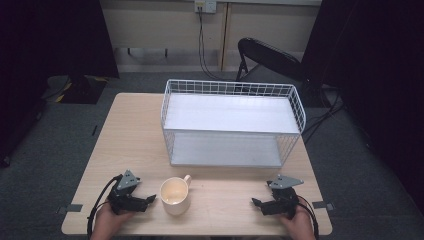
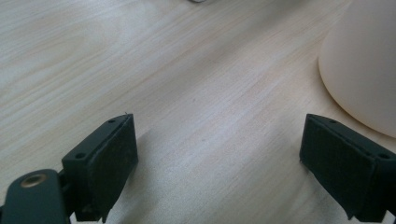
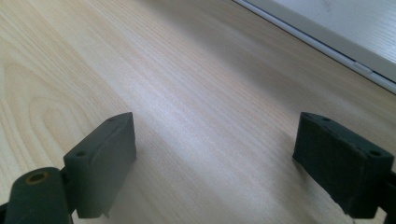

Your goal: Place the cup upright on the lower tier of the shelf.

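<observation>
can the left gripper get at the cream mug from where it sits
Probably yes. The left gripper is open and beside the cream mug, with only bare table between them.

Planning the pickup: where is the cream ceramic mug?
High view: cream ceramic mug stands near the table's front edge, beside the left hand-held gripper, before the white wire basket.

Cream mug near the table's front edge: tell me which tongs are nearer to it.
Left. The left tongs sit open just beside the mug, on its left; the right tongs rest open well off to its right.
</observation>
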`<state>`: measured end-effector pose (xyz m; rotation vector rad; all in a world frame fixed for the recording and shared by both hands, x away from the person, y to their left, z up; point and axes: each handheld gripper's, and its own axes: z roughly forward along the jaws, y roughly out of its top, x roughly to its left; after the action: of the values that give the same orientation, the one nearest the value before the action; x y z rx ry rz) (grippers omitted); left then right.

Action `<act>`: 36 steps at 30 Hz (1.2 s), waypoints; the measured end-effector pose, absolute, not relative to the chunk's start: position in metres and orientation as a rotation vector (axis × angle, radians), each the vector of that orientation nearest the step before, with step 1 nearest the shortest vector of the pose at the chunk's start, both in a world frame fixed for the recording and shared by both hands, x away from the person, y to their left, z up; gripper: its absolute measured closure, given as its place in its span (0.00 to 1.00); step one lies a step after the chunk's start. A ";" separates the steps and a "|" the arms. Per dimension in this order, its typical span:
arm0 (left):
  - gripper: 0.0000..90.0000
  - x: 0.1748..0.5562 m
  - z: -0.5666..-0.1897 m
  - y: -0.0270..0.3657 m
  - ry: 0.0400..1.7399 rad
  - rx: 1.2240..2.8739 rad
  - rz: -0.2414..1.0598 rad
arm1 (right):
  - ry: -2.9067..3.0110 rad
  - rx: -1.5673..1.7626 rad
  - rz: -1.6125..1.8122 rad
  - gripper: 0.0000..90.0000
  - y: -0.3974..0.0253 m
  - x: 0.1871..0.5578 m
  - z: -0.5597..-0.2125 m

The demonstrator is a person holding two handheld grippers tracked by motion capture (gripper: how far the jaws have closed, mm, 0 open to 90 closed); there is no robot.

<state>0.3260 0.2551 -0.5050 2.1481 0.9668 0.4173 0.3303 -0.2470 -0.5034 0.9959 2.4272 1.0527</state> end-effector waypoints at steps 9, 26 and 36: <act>0.19 0.325 -0.502 0.251 0.969 2.156 0.400 | 2.427 0.997 1.052 0.14 -0.247 0.330 -0.503; 0.24 0.320 -0.482 0.241 0.910 2.084 0.317 | 2.423 1.001 1.053 0.14 -0.247 0.330 -0.503; 0.24 0.319 -0.467 0.250 0.926 2.006 0.313 | 2.420 1.007 1.050 0.14 -0.247 0.330 -0.503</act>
<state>0.3192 0.2504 -0.4668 2.0064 0.9264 0.3128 0.3296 -0.2465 -0.5034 1.0070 2.4195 1.0497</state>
